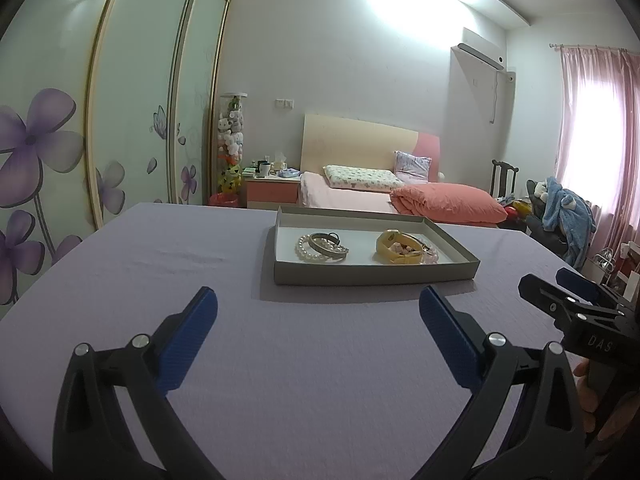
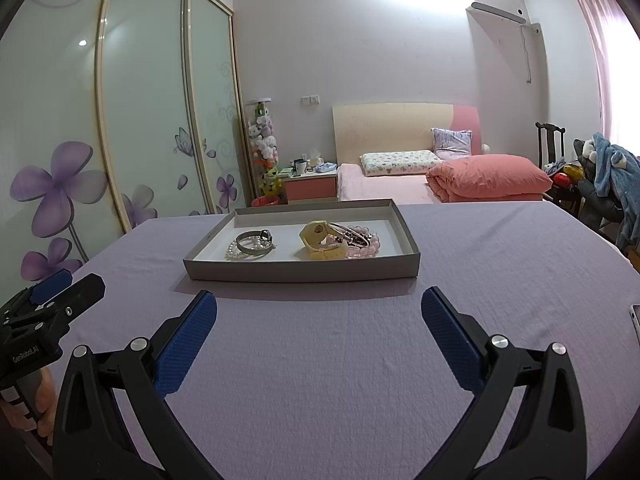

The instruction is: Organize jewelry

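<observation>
Both the left gripper [image 1: 318,308] and right gripper [image 2: 319,308] are spread wide and empty. The shallow grey cardboard tray [image 1: 372,274] of bracelets lies straight ahead, long axis crosswise; neither gripper is clearly nearer.

Matt cloth, card and glossy beads
A shallow grey cardboard tray [image 2: 304,270] sits on matt lilac woven cloth [image 2: 320,360]; the white pearl bracelet [image 1: 316,254] shines.

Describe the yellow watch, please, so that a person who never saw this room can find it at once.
On the lilac tablecloth stands a shallow grey tray. In its right half lies the yellow watch, beside pink beads. It is the only yellow piece; the pearl bracelet and silver bangle lie in the left half.
</observation>
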`<act>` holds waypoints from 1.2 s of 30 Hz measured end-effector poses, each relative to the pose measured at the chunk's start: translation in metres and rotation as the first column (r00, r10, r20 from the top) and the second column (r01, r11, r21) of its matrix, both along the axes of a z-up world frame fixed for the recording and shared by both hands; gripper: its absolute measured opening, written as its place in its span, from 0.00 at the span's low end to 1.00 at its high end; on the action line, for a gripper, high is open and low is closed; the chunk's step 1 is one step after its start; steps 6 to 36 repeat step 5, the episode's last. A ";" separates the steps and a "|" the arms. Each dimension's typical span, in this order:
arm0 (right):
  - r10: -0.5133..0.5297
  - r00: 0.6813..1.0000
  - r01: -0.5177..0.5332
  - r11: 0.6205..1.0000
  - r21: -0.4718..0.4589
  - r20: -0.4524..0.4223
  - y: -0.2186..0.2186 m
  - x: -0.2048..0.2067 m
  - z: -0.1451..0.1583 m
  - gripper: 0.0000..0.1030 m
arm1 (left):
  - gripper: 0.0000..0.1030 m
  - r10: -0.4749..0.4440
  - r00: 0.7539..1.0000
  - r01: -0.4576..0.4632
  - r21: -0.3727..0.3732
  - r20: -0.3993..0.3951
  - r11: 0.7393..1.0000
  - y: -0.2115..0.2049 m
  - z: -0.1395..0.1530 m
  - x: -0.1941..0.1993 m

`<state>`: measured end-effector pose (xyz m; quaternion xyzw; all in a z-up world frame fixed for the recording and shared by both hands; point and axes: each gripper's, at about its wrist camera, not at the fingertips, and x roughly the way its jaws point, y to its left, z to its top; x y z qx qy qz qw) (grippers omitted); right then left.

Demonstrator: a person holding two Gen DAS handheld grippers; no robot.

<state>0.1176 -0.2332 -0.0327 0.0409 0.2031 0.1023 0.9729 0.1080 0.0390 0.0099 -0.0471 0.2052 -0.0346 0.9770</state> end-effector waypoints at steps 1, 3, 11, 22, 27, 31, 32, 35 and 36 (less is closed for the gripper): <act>0.000 1.000 0.000 1.000 0.000 0.000 0.000 0.000 0.000 0.98 | 0.96 0.000 1.000 0.000 0.000 0.001 1.000 0.000 0.000 0.000; 0.000 1.000 0.000 1.000 0.000 0.000 0.000 0.000 0.000 0.98 | 0.96 0.001 1.000 -0.001 0.000 0.000 1.000 0.000 0.000 0.000; 0.001 1.000 -0.001 1.000 0.001 0.000 0.000 0.000 0.000 0.98 | 0.96 0.000 1.000 0.000 0.001 0.001 1.000 0.000 0.000 0.000; 0.001 1.000 -0.001 1.000 0.001 0.000 0.000 0.000 0.000 0.98 | 0.96 0.000 1.000 0.000 0.001 0.001 1.000 0.000 0.000 0.000; 0.001 1.000 -0.001 1.000 0.001 0.000 0.000 0.000 0.000 0.98 | 0.96 0.000 1.000 0.000 0.001 0.001 1.000 0.000 0.000 0.000; 0.001 1.000 -0.001 1.000 0.001 0.000 0.000 0.000 0.000 0.98 | 0.96 0.000 1.000 0.000 0.001 0.001 1.000 0.000 0.000 0.000; 0.001 1.000 -0.001 1.000 0.001 0.000 0.000 0.000 0.000 0.98 | 0.96 0.000 1.000 0.000 0.001 0.001 1.000 0.000 0.000 0.000; 0.001 1.000 -0.001 1.000 0.001 0.000 0.000 0.000 0.000 0.98 | 0.96 0.000 1.000 0.000 0.001 0.001 1.000 0.000 0.000 0.000; 0.001 1.000 -0.001 1.000 0.001 0.000 0.000 0.000 0.000 0.98 | 0.96 0.000 1.000 0.000 0.001 0.001 1.000 0.000 0.000 0.000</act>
